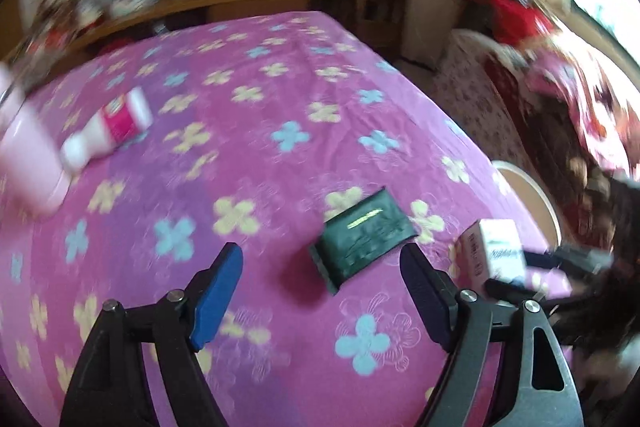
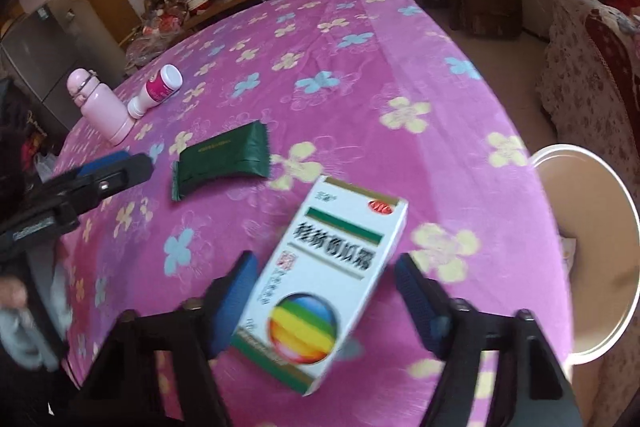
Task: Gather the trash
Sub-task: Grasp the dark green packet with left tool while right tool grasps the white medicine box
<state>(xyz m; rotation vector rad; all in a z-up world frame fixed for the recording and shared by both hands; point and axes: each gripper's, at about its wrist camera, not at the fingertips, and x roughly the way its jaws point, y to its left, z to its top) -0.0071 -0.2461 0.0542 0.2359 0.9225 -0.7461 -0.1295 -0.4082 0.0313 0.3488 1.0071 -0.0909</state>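
A white medicine box (image 2: pixel 328 279) with a rainbow ball printed on it sits tilted between the blue pads of my right gripper (image 2: pixel 324 267), which is shut on it; the same box (image 1: pixel 496 251) appears at the right edge of the left wrist view. A dark green foil packet (image 1: pixel 362 239) lies flat on the pink flowered bedspread (image 1: pixel 260 107), just ahead of my left gripper (image 1: pixel 322 267), whose jaws stand wide apart and touch nothing. The packet (image 2: pixel 222 159) lies right of the left gripper (image 2: pixel 120 165). A white bottle with a pink label (image 2: pixel 156 91) lies on its side further back.
A pink flask (image 2: pixel 100 103) stands upright next to the lying bottle. A round white bin (image 2: pixel 560 151) with a beige inside stands off the bed's right edge. Beyond it is a floral sofa (image 2: pixel 588 67). Shelves and framed photos line the far wall.
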